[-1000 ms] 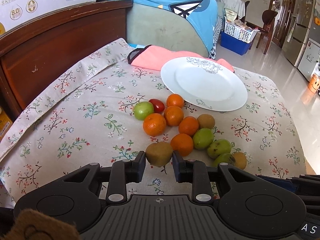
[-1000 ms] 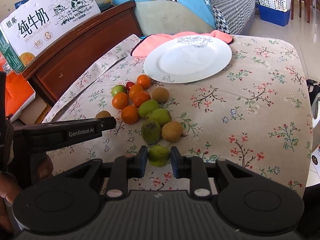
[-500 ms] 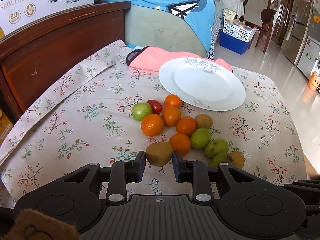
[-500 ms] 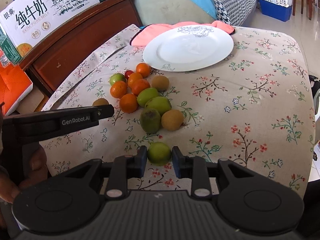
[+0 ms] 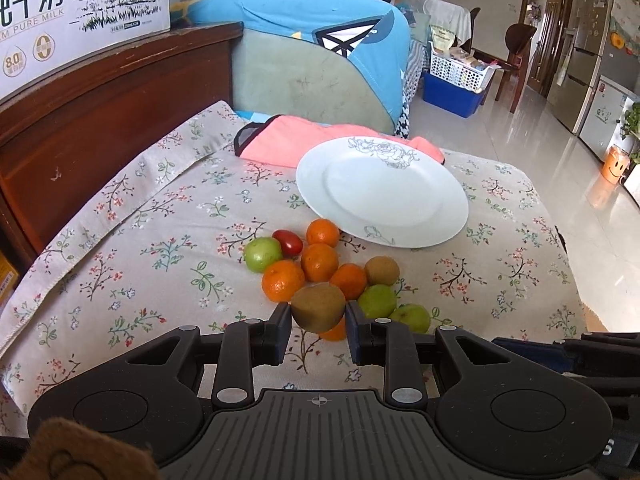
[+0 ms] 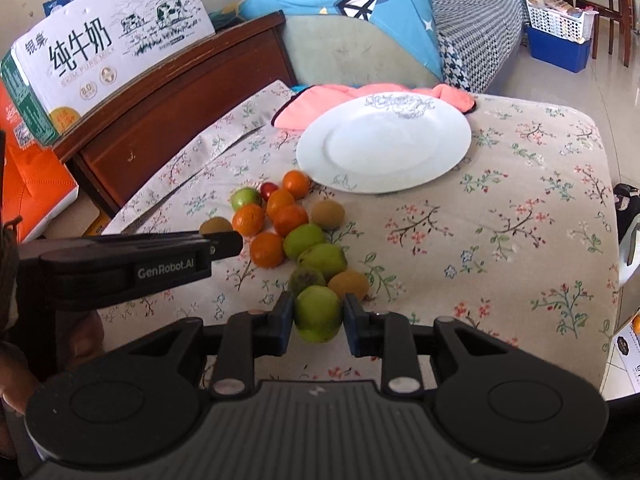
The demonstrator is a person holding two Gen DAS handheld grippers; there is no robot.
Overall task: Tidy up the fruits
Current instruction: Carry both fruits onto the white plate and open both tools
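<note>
Gripping kiwi [image 5: 318,307] in left claw [image 5: 318,322], green fruit [image 6: 318,313] in right claw [image 6: 318,322].

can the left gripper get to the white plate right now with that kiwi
Probably yes. The left gripper is shut on the kiwi, and the white plate lies bare just beyond the fruit pile; it only needs to pass above those fruits.

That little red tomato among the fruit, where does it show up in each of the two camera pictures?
Left wrist view: the red tomato sits just left of centre, between the green fruit and an orange.
Right wrist view: the red tomato lies left of centre, higher up, by the same green fruit.
Shared landmark: the white plate, beyond and to the right.
</note>
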